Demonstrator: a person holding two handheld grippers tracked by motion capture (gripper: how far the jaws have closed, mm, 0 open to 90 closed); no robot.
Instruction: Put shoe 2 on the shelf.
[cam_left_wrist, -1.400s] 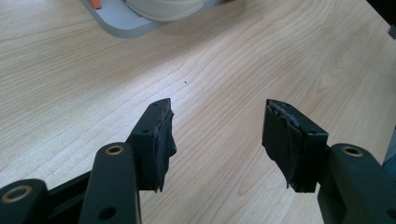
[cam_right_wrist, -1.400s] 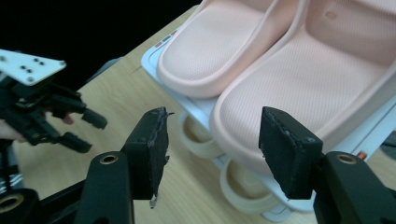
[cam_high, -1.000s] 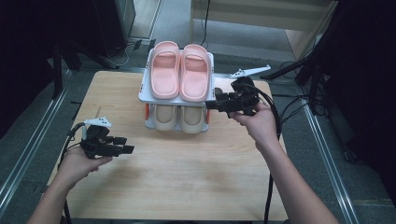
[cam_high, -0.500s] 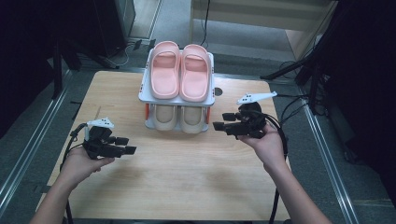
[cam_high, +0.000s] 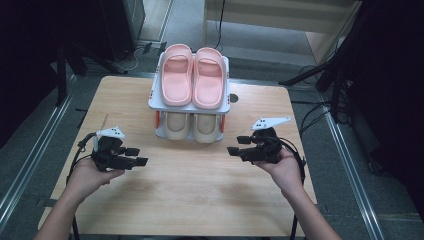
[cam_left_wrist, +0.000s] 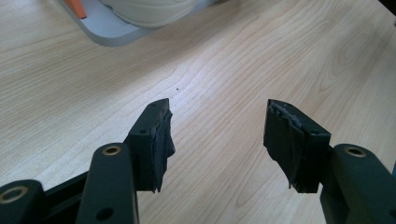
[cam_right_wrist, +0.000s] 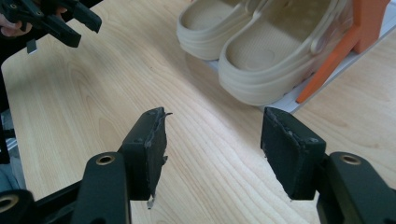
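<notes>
A small two-tier shoe rack (cam_high: 226, 106) stands at the middle back of the wooden table (cam_high: 200, 190). A pair of pink slippers (cam_high: 194, 76) lies on its top shelf, and a pair of beige slippers (cam_high: 194, 126) (cam_right_wrist: 261, 56) sits on the lower shelf. My left gripper (cam_high: 136, 156) (cam_left_wrist: 217, 126) hovers over the table at front left, open and empty. My right gripper (cam_high: 239, 145) (cam_right_wrist: 212, 135) is front right of the rack, open and empty, pointing toward the beige slippers. The left gripper (cam_right_wrist: 77, 21) also appears far off in the right gripper view.
The rack has orange legs (cam_right_wrist: 343, 49) and a grey base (cam_left_wrist: 105, 32). A round hole (cam_high: 233, 98) sits in the table beside the rack. Metal rails (cam_high: 30, 160) run along the table's sides. Bare wood lies between the two grippers.
My right gripper has drawn back from the rack's top right side toward the front right of the table and lowered. The left gripper has barely shifted.
</notes>
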